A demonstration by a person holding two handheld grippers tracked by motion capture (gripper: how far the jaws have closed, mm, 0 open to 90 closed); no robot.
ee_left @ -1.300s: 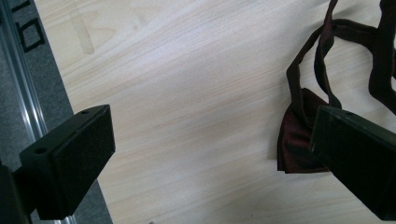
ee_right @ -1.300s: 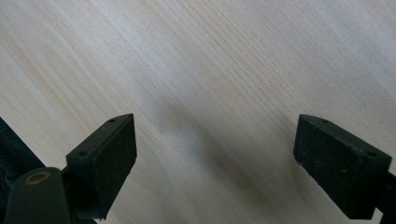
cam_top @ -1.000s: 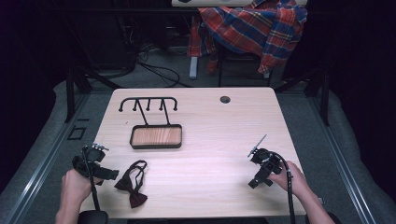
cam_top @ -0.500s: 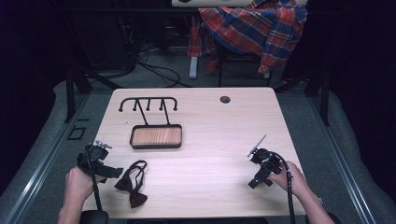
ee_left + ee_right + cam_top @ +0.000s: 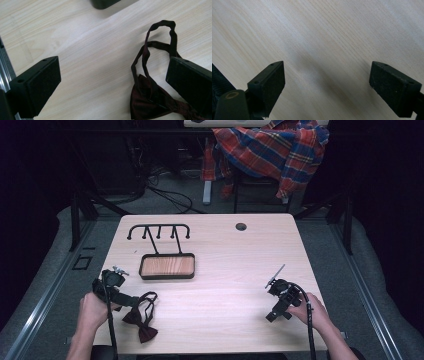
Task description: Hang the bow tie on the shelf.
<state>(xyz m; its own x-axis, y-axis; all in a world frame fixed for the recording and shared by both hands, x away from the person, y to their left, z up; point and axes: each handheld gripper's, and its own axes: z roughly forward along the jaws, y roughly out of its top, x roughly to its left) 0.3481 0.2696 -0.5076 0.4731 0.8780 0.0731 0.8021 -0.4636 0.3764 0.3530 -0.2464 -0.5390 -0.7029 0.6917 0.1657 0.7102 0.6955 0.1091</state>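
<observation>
One dark burgundy bow tie (image 5: 141, 316) lies flat on the tabletop (image 5: 225, 270), on the near side of the wooden tray (image 5: 167, 266) and a little to its left, close to the front edge. The left gripper (image 5: 131, 301) sits just beside it with its fingers (image 5: 37, 85) spread wide; in the left gripper view the tie's neck strap (image 5: 160, 42) loops up between them, the bow partly tucked under the right-hand finger, and nothing is pinched yet. This looks like the approach step before a grasp. The next move, as I judge it, calls for lowering the fingers around either the strap loop or the knot and closing; the strap is thin and limp, so a grip on the loop may slip or bunch, while the knot offers more bulk. The right gripper (image 5: 273, 311) rests well to the right of the tray, fingers (image 5: 268, 82) also wide over bare wood, holding nothing. Standing at the back of the tray is a black hook rack (image 5: 159, 231), a likely place to hang the strap, and the path from tie to tray appears free of obstacles. Farther beyond the tray to the right is a round cable hole (image 5: 241, 226), and past the tabletop a plaid shirt (image 5: 270, 150) hangs over a chair, out of the way.
</observation>
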